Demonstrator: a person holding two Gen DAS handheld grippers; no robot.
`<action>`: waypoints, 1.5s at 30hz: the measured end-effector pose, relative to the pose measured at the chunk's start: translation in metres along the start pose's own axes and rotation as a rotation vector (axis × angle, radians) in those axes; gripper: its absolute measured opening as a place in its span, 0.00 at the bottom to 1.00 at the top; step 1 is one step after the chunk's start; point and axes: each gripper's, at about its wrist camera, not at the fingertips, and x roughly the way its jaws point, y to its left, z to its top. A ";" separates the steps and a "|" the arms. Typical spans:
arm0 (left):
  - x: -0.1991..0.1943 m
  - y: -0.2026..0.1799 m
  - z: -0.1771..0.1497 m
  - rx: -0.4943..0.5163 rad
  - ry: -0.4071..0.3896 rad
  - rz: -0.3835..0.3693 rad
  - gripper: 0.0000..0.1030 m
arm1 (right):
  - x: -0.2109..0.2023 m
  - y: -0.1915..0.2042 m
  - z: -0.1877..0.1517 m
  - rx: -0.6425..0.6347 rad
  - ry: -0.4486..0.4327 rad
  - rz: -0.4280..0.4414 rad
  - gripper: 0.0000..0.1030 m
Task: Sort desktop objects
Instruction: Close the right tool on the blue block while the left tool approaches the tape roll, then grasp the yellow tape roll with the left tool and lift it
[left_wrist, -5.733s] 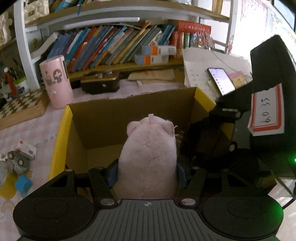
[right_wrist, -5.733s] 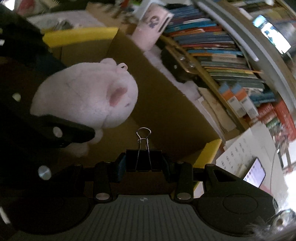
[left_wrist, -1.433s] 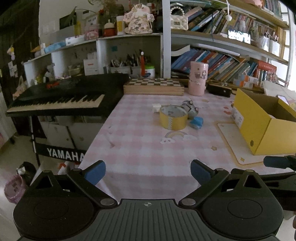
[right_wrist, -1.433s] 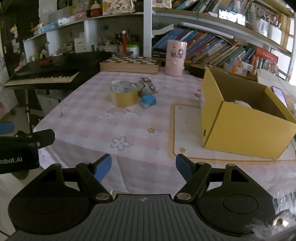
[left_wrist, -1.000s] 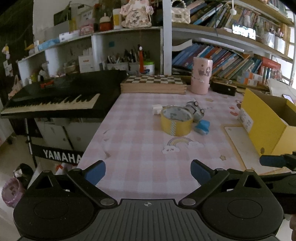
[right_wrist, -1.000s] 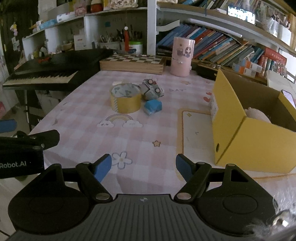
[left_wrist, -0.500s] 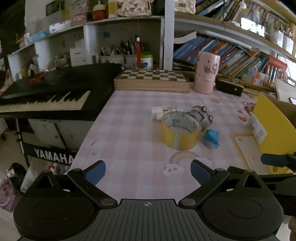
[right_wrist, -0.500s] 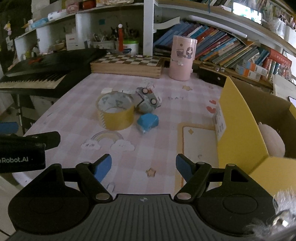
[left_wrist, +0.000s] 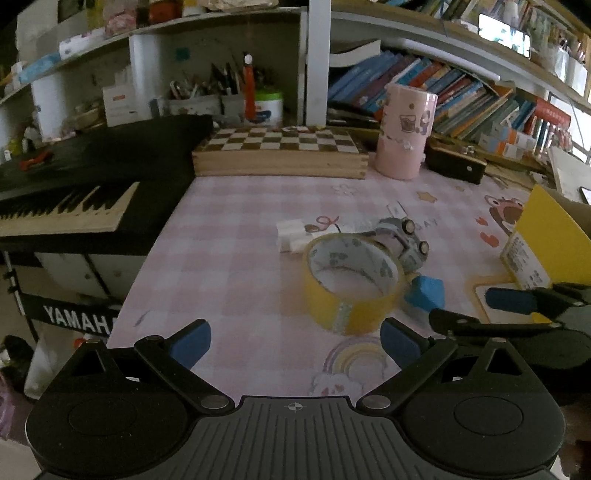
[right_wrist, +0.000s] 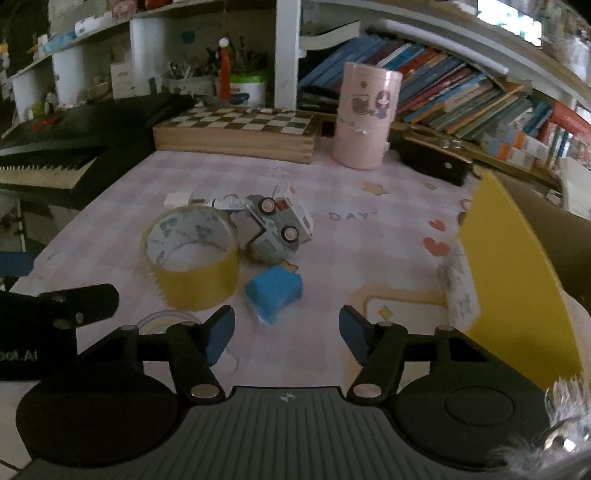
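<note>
Both hand-held grippers are open and hold nothing; the right hand-held gripper has just been closing, and the left hand-held gripper stands wide. The blue block lies just ahead of the right one, beside the yellow tape roll and toy car. The keyboard far to the left says "YAMAHA"; the worktop says "DAY".

The yellow box runs off the right edge in both views, so only one wall and a bit of the inside show. The roll of yellow tape hides part of the toy car behind it in the left view. The blue block looks smeared. The writing on the box label is too small to read. The book titles on the shelf are too blurry to read.
</note>
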 end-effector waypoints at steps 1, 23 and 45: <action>0.003 0.000 0.002 0.000 0.002 -0.005 0.97 | 0.006 0.000 0.003 -0.007 0.004 0.002 0.56; 0.056 -0.030 0.033 0.101 0.053 -0.109 0.97 | 0.032 -0.015 0.005 -0.078 -0.005 0.017 0.39; 0.071 -0.042 0.016 0.168 0.057 -0.059 0.86 | -0.023 -0.015 -0.022 -0.027 -0.037 -0.011 0.38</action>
